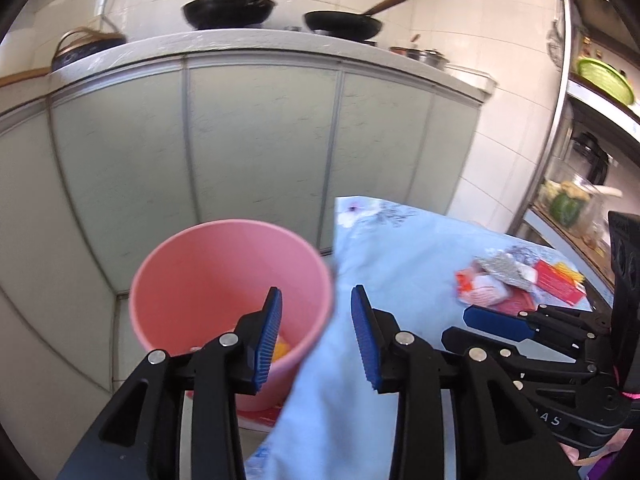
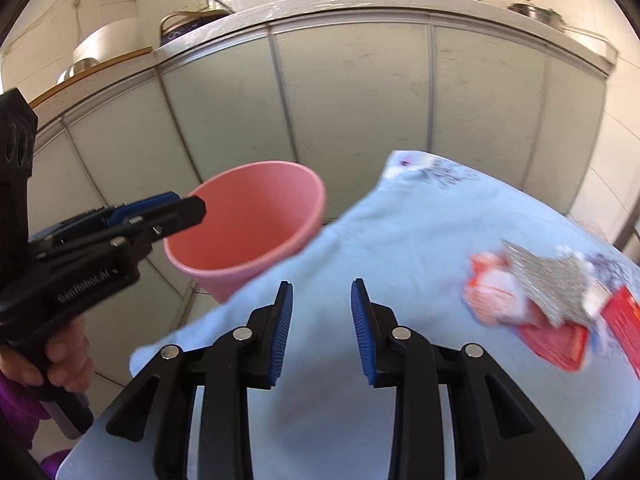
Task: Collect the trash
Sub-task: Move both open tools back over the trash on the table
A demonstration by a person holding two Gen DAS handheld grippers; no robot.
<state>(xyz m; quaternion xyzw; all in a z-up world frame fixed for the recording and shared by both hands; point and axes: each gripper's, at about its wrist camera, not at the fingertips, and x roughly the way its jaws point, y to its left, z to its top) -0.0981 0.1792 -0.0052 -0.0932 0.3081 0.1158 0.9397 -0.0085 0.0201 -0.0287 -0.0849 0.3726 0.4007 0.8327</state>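
Both views look forward along their own fingers toward the cabinet doors [image 1: 256, 132]. The left wrist view sits close above the pink bin [image 1: 224, 264], at the cloth-covered desk [image 1: 404, 248] edge. The right wrist view looks from over the desk. Both share bin, cloth, wrappers [image 2: 532, 300] and cabinets.

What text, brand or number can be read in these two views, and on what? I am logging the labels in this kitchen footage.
"GenRobot.AI", blurred but legible, on the side of the left gripper body in the right wrist view.
"AS", the visible end of a partly hidden word, on the right gripper body in the left wrist view.
Red wrappers: the print is too blurred to read.
Pink bin and blue floral tablecloth: no text shows.
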